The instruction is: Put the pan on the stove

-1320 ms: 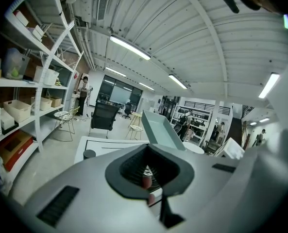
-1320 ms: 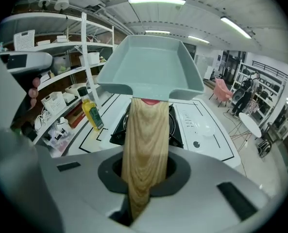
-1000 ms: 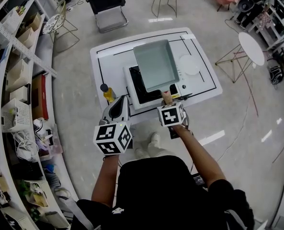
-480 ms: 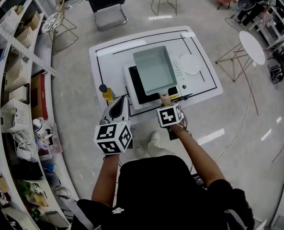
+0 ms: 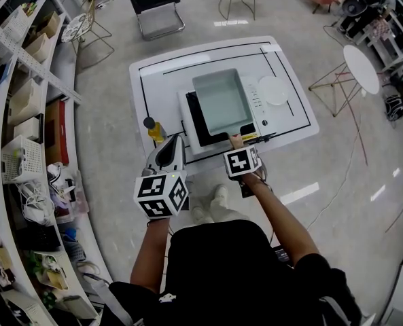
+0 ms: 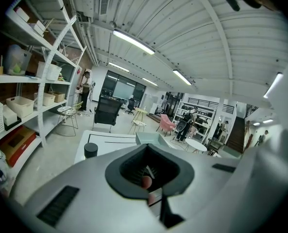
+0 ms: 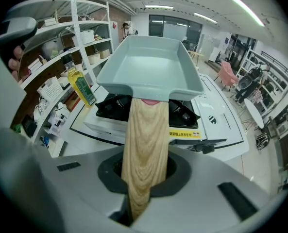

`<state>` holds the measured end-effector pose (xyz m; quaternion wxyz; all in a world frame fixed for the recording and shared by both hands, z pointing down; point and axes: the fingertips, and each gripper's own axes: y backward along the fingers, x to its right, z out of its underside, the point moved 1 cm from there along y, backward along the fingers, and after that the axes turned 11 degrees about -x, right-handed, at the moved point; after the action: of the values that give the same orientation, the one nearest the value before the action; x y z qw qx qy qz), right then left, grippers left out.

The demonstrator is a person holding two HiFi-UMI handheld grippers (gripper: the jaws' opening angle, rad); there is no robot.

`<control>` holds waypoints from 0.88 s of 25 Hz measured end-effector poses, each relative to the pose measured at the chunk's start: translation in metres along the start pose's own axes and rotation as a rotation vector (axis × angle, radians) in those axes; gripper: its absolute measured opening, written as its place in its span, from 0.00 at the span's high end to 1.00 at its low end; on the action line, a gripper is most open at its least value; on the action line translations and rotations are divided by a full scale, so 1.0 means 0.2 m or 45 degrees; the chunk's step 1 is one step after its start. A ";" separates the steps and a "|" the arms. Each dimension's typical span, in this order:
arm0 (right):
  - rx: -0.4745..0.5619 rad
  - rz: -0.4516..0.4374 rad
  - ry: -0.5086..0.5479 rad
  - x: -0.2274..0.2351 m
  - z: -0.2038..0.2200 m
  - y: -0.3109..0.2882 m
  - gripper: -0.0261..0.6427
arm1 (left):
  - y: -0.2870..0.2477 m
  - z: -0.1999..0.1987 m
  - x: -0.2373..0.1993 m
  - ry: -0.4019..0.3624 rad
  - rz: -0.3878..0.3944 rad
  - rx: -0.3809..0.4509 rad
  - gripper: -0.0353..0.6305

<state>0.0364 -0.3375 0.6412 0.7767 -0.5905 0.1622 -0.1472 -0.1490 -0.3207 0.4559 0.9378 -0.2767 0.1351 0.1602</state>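
A pale green rectangular pan (image 5: 223, 100) with a wooden handle (image 5: 236, 140) is held over the black stove (image 5: 196, 123) on the white table (image 5: 159, 73). My right gripper (image 5: 237, 145) is shut on the handle's near end. In the right gripper view the pan (image 7: 151, 62) hangs a little above the stove's burners (image 7: 184, 113), and the handle (image 7: 144, 140) runs back into my right gripper (image 7: 142, 198). My left gripper (image 5: 170, 145) hovers at the table's near edge, left of the stove, holding nothing that I can see. Its jaws are hidden by its own housing (image 6: 148, 178).
A yellow oil bottle with a black cap (image 5: 153, 130) stands on the table left of the stove, close to my left gripper. A white plate (image 5: 274, 90) lies right of the stove. Shelves (image 5: 24, 107) line the left side, and a black chair (image 5: 155, 5) stands beyond the table.
The pan has come down slightly toward the stove, still in my right gripper. The left gripper has stayed where it was.
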 end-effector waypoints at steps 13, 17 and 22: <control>-0.076 0.012 0.001 0.01 0.01 -0.04 0.93 | 0.00 0.00 -0.03 0.012 -0.007 0.002 0.94; -0.104 0.036 0.030 0.01 0.02 -0.05 0.93 | 0.00 -0.01 -0.02 0.016 -0.002 0.011 0.94; -0.130 0.029 0.021 0.00 0.02 -0.05 0.93 | -0.01 0.01 -0.03 0.028 -0.001 0.004 0.94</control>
<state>0.0385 -0.3372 0.6517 0.7460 -0.6261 0.1826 -0.1347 -0.1530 -0.3225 0.4595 0.9368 -0.2769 0.1456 0.1566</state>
